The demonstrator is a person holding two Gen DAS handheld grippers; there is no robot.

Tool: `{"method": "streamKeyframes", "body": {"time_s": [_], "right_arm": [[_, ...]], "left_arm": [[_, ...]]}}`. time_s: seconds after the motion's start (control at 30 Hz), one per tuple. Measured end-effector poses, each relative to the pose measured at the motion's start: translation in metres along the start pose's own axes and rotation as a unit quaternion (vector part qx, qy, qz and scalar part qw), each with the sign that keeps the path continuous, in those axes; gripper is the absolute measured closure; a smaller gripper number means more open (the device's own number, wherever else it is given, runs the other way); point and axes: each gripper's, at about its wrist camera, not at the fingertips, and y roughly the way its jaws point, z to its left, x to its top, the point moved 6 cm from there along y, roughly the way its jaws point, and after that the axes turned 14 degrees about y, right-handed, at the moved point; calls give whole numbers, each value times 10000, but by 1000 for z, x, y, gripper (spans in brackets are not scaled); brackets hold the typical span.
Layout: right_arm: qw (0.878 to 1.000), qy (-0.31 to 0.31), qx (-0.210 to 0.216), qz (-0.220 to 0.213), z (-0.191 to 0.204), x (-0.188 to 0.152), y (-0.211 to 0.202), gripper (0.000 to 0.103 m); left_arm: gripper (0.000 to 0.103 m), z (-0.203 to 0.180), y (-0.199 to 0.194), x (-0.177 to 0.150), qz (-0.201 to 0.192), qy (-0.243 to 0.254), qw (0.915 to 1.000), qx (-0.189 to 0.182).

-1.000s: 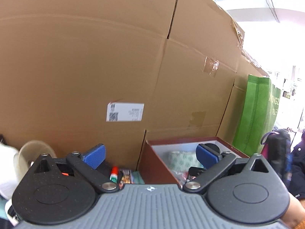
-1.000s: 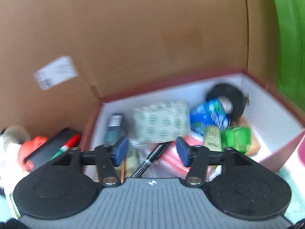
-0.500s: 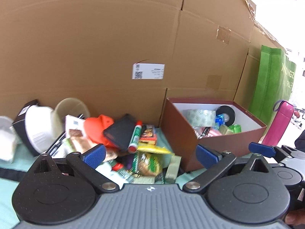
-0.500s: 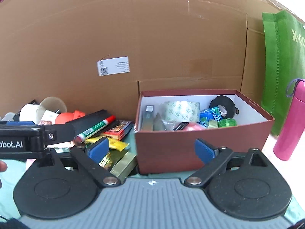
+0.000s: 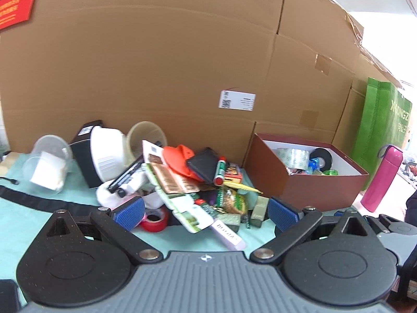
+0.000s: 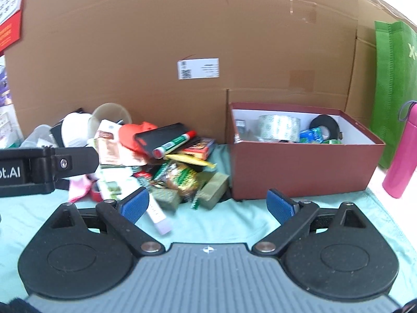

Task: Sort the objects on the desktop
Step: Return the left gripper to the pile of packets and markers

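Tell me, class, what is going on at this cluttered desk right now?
A person is sorting desk clutter with a handheld gripper in each hand. Both the left gripper and the right gripper are open and empty; the right one's jaws have just been opening. A heap of unsorted items, including a green marker and a red tape roll, lies on the teal cloth. The maroon box beside it already holds a clear tape roll and a black tape roll.

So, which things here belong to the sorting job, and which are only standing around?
Job:
- pile of small objects
- brown box, already holding tape rolls
- left gripper and right gripper, both open and empty

Just there:
- pink bottle
- green bag
- cardboard wall
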Motion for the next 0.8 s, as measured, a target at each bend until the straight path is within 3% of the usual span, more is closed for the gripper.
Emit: {"method": "streamKeyframes", "body": {"time_s": [0.23,0.47,0.6,0.8], "right_arm": [[9997,-14,215,140,21,-16,-3,8],[9982,-54,468,380,35,-32,5,8],[9958,-63,695,590,41,-39,14,8],[9927,-46,875,825,43,-44,34,8]], "left_arm": [[0,24,-16,-15,46,-31,9997,246],[0,59,-9,-41,427,-426,9969,505],[1,71,6,-49,640,-628,9949,470],[6,62,27,-40,551,-664,9962,88]]}}
